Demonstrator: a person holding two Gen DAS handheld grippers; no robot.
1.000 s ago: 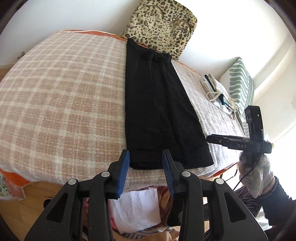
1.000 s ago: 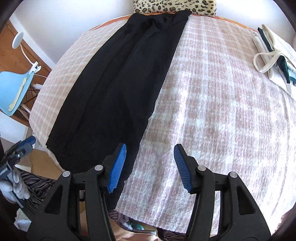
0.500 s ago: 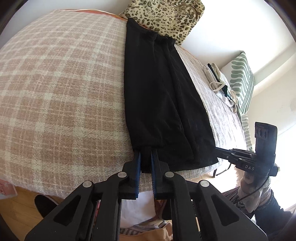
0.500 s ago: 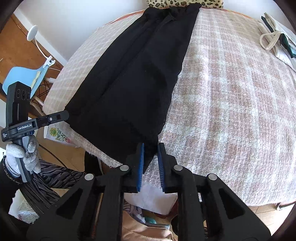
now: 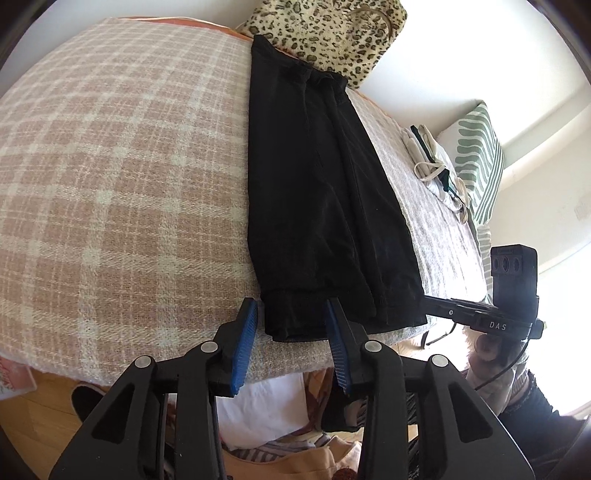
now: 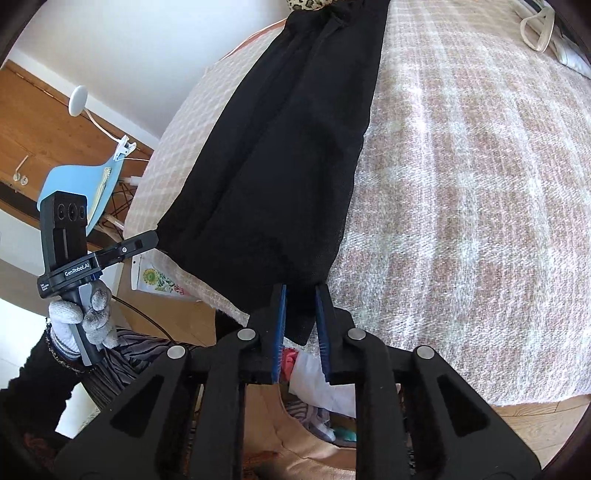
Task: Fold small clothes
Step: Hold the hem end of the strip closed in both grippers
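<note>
Long black trousers (image 5: 314,192) lie flat along a plaid blanket (image 5: 110,166), cuffs at the near bed edge. My left gripper (image 5: 291,306) straddles the left cuff; its jaws are opening and the blue pads stand clear of the cloth. In the right wrist view the trousers (image 6: 288,155) end in a corner that hangs between the pads of my right gripper (image 6: 300,291). Those jaws are opening too, with a narrow gap. Each gripper shows in the other's view: the right gripper (image 5: 428,299) at the right cuff, the left gripper (image 6: 144,242) in a gloved hand (image 6: 85,314).
A leopard-print bag (image 5: 332,33) stands at the far end by the waistband. A cream tote with straps (image 5: 436,166) and a green striped pillow (image 5: 480,155) lie far right. A blue chair (image 6: 74,184) with a clip lamp (image 6: 77,99) stands beside the bed. Clothes lie on the floor below.
A second ago both grippers were open short of the cuffs. Half a second ago each had shut on a cuff corner. Now both pairs of jaws have parted again.
</note>
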